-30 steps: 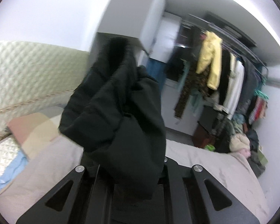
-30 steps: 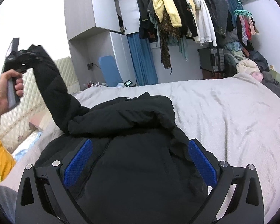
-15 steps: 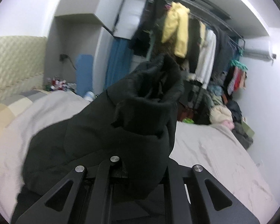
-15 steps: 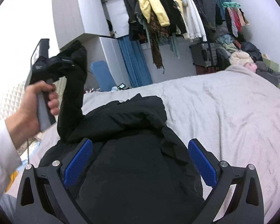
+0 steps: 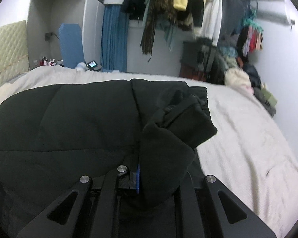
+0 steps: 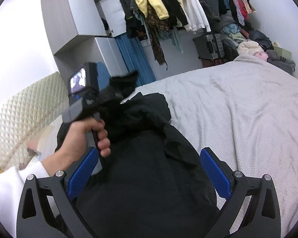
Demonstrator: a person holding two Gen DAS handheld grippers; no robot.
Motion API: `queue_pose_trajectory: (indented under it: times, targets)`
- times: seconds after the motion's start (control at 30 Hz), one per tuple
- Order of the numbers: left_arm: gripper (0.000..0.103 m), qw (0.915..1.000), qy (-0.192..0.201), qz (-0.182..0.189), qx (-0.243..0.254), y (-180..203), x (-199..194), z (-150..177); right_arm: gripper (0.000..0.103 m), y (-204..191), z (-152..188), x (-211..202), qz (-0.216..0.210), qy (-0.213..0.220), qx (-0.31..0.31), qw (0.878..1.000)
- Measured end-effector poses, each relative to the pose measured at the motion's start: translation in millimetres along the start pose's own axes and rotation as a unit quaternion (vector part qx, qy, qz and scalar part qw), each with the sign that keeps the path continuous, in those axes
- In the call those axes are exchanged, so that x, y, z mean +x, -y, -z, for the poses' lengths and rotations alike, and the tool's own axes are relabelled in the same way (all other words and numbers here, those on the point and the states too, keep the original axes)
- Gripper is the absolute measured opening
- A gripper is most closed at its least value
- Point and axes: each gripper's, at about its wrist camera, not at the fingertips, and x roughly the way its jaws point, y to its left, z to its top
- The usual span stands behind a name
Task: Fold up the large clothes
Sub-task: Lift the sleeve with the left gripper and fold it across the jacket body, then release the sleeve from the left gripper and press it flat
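Observation:
A large black padded jacket (image 5: 73,119) lies spread on the bed (image 5: 248,138). My left gripper (image 5: 147,178) is shut on the jacket's sleeve cuff (image 5: 178,127), which bunches up over the jaws and hangs just above the jacket's body. In the right wrist view the jacket (image 6: 149,188) fills the lower middle, and the left gripper (image 6: 117,93) shows as a hand-held unit carrying the sleeve (image 6: 125,83) over the jacket's upper left. My right gripper (image 6: 147,172) is open and empty, its blue pads (image 6: 214,172) wide apart just above the jacket.
The bed's pale cover (image 6: 248,109) stretches right of the jacket. A quilted headboard (image 6: 15,119) is at left. A rack of hanging clothes (image 6: 168,10) and a pile of clothes (image 6: 252,45) stand beyond the bed. A grey cabinet (image 6: 69,19) is at back left.
My left gripper has swung the sleeve from high at the left down and across over the jacket's body. My right gripper has stayed open above the jacket.

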Motion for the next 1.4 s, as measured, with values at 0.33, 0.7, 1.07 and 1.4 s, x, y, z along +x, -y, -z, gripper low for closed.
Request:
queue_pose_trajectory:
  times: [0.33,0.7,1.07,1.4]
  targets:
    - [0.023,0.9995,0.000,-0.014,0.027,-7.9,-25.1,-12.0,0.103,-2.5,-1.2,2.7,-0.005,-0.002,0.001,1.000]
    - [0.085,0.9982,0.058,-0.006,0.008,-52.4,-106.4,-32.5,0.103,-30.4,-21.4,3.6,-0.050,0.006,-0.045,0.998]
    - [0.085,0.9937,0.064,-0.073,-0.055,-192.9,-146.7,-61.9,0.102,-91.6,-102.9,85.1,-0.084,0.025,-0.114,0.990]
    - [0.085,0.9876,0.016,-0.117,-0.103,-263.0,-64.0,-43.7,0.086,-109.1,-111.1,233.6,-0.049,-0.030,-0.126,0.990]
